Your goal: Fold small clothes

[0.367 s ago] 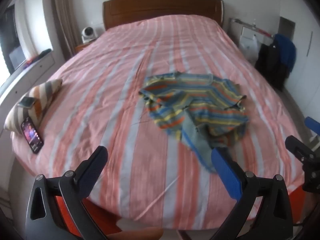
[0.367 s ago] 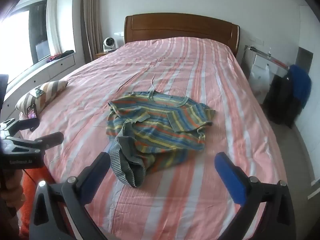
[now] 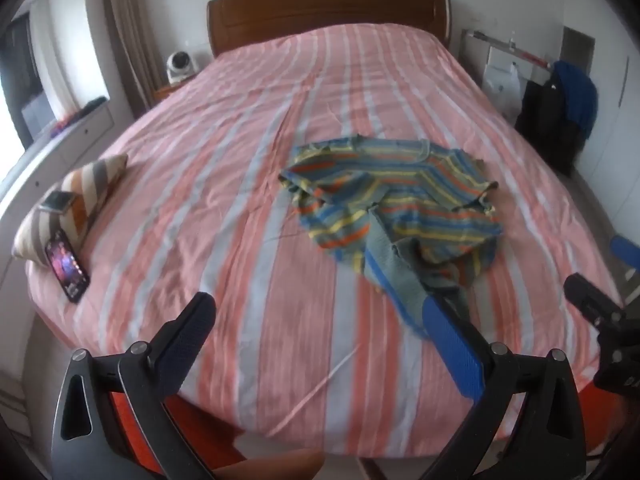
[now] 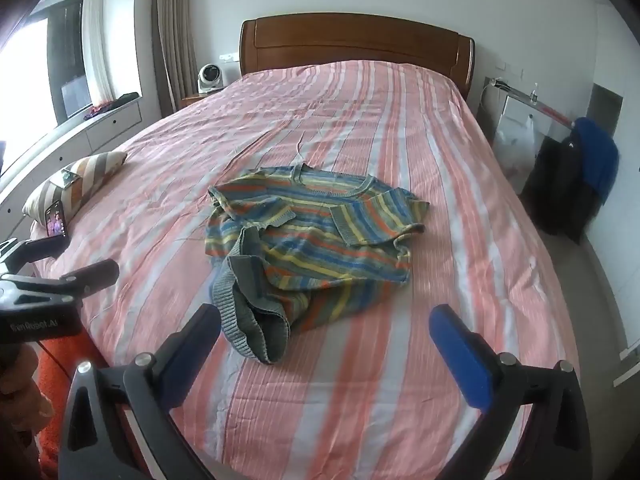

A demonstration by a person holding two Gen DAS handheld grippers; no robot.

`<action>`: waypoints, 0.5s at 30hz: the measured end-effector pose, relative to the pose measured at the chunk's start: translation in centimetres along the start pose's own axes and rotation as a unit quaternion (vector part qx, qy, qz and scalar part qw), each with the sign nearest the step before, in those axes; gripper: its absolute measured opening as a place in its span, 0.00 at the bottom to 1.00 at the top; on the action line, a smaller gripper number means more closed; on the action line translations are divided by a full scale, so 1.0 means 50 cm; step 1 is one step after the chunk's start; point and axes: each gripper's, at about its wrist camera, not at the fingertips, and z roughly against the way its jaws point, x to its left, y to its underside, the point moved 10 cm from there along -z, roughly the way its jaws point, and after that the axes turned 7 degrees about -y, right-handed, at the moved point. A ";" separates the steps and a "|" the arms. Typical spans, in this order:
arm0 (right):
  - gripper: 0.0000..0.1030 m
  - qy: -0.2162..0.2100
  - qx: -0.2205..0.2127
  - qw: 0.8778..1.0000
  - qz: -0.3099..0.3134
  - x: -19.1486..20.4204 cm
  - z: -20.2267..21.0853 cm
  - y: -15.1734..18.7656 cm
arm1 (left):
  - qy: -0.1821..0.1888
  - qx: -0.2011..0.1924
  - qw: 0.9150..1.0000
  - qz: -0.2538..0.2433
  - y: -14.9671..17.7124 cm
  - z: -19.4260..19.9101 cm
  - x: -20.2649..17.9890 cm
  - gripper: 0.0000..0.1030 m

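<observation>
A small knitted sweater with blue, yellow, orange and green stripes (image 4: 312, 236) lies crumpled near the middle of a bed covered by a pink and white striped sheet (image 4: 420, 128). Its neckline points toward the brown wooden headboard (image 4: 356, 46), and its ribbed grey-green hem bunches toward the foot of the bed, so its long axis runs along the bed. The left gripper (image 3: 318, 342) and the right gripper (image 4: 326, 350) hover at the foot, jaws spread wide and empty, touching nothing.

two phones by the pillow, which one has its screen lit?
The phone propped against the near end of the striped pillow: its screen shows a colourful picture. The other phone lies flat on top, with no picture showing.
</observation>
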 end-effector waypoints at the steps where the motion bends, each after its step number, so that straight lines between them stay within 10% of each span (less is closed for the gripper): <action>1: 1.00 0.003 -0.002 1.000 0.001 -0.002 -0.002 0.001 | 0.001 0.001 1.000 -0.002 0.002 -0.002 -0.004 1.00; 15: 1.00 0.028 -0.007 1.000 -0.009 -0.010 0.019 0.006 | -0.006 0.002 1.000 -0.008 0.002 -0.006 -0.008 1.00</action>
